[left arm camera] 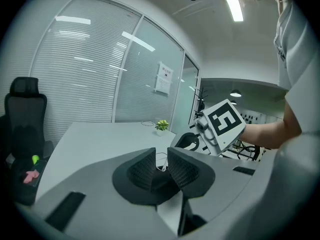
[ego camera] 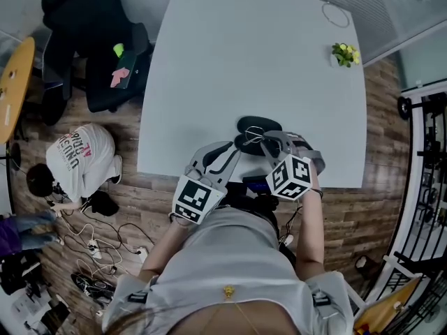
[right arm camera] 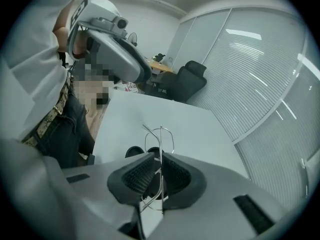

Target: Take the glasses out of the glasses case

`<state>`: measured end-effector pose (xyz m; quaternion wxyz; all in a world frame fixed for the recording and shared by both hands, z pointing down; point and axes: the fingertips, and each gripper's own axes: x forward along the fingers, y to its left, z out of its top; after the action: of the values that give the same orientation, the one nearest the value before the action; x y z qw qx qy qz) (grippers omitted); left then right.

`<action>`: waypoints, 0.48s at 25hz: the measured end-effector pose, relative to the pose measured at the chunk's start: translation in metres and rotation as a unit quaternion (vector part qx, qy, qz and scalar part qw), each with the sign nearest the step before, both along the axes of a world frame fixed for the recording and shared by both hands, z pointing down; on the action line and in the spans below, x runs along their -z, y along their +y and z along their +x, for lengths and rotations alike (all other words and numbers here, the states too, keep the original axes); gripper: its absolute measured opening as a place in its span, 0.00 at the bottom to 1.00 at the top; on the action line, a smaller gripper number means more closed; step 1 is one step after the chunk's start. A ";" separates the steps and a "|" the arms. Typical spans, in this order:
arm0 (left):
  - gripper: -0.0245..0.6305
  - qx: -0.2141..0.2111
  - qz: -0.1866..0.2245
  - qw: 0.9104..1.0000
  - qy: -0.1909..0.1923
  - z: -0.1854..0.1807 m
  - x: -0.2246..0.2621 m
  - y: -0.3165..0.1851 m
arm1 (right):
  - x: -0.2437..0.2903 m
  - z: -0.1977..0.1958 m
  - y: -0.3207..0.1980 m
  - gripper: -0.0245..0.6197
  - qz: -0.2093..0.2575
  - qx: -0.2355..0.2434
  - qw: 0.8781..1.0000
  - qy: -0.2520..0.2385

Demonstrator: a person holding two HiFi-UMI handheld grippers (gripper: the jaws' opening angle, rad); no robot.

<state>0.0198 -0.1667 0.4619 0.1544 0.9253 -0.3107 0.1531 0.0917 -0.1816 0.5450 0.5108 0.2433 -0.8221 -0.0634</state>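
Observation:
The black glasses case (ego camera: 260,124) lies open near the front edge of the pale grey table (ego camera: 244,54). My left gripper (ego camera: 236,147) reaches its near half. In the left gripper view, its jaws (left arm camera: 160,156) stand narrowly apart, with a dark edge low in the gap and a thin wire above. My right gripper (ego camera: 267,139) hovers just over the case. In the right gripper view it (right arm camera: 159,159) is shut on the thin wire-framed glasses (right arm camera: 160,134), which stick up between the pads. The case (right arm camera: 133,152) shows below them.
A small potted plant (ego camera: 344,54) and a thin cable loop (ego camera: 335,15) sit at the table's far right. Left of the table stand a black office chair (ego camera: 91,40) and a person crouching on the wooden floor (ego camera: 77,155) among cables.

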 end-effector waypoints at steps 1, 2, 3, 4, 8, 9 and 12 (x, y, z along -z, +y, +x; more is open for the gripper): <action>0.17 -0.001 0.000 1.000 0.001 0.000 0.000 0.000 | 0.005 0.000 0.000 0.12 0.003 -0.001 1.000 -0.002; 0.17 -0.002 0.000 1.000 0.001 0.000 0.001 0.000 | 0.010 0.000 0.001 0.12 0.006 -0.002 1.000 -0.004; 0.17 -0.002 0.000 1.000 0.002 0.000 0.001 0.001 | 0.015 0.000 0.001 0.12 0.008 -0.003 1.000 -0.006; 0.17 -0.003 0.000 1.000 0.002 0.000 0.001 0.001 | 0.019 0.000 0.002 0.12 0.010 -0.004 1.000 -0.007; 0.17 -0.005 0.001 1.000 0.001 -0.001 0.001 0.004 | 0.033 0.000 0.007 0.12 0.018 -0.004 1.000 -0.009; 0.17 -0.004 0.001 1.000 0.001 -0.001 0.000 0.004 | 0.035 0.000 0.008 0.12 0.020 -0.003 1.000 -0.009; 0.17 -0.003 0.000 1.000 0.001 -0.003 0.000 0.004 | 0.043 -0.002 0.010 0.12 0.023 -0.002 1.000 -0.013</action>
<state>0.0170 -0.1624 0.4615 0.1540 0.9263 -0.3080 0.1527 0.0895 -0.1714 0.5023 0.4942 0.2573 -0.8267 -0.0784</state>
